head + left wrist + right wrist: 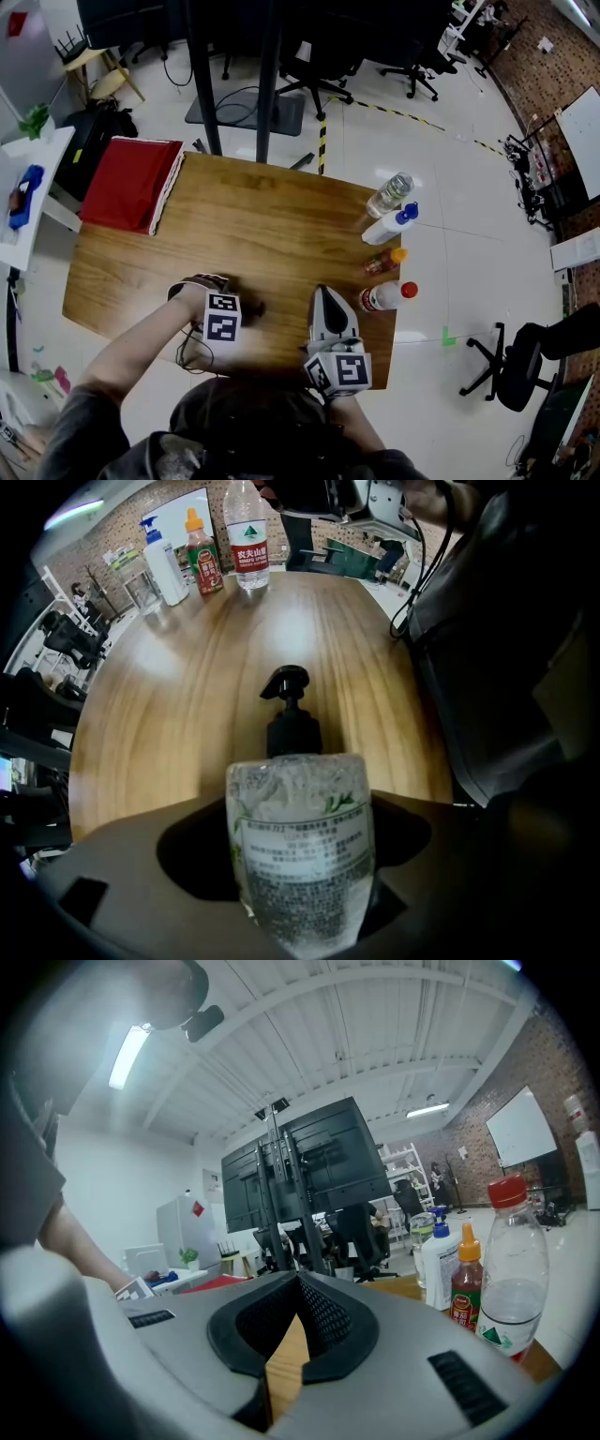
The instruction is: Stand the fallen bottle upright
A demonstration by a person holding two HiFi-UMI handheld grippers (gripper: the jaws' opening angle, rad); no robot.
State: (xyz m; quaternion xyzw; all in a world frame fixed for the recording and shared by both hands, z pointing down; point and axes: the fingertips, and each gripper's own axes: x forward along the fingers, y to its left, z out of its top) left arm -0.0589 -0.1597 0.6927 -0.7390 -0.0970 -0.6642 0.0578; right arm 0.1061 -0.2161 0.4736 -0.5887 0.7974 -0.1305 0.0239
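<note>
The clear plastic pump bottle with a printed label [300, 855] lies on its side on the light wooden table [234, 216], near the edge closest to you and left of centre. A folded red cloth [129, 183] sits on the far left corner, well apart from the work.

Your left gripper [222, 321] points straight down over the bottle. Its jaws stand wide and are closed around the bottle's body, with the pads meeting its sides near the base end.

Your right gripper [322, 294] lies almost level just to the right. Its jaws are together with nothing between them, and only the wood shows through the slit.

A row of four standing bottles [386, 227] lines the right edge, beyond that gripper.

The relation that matters is the bottle's long axis. It runs across the table from your left gripper toward your right one, with the black pump head [286, 684] leading that way, toward the row. Your left hand is the nearer one and is already on the bottle. As I judge it, you should lift the pump end and pivot on the base.
</note>
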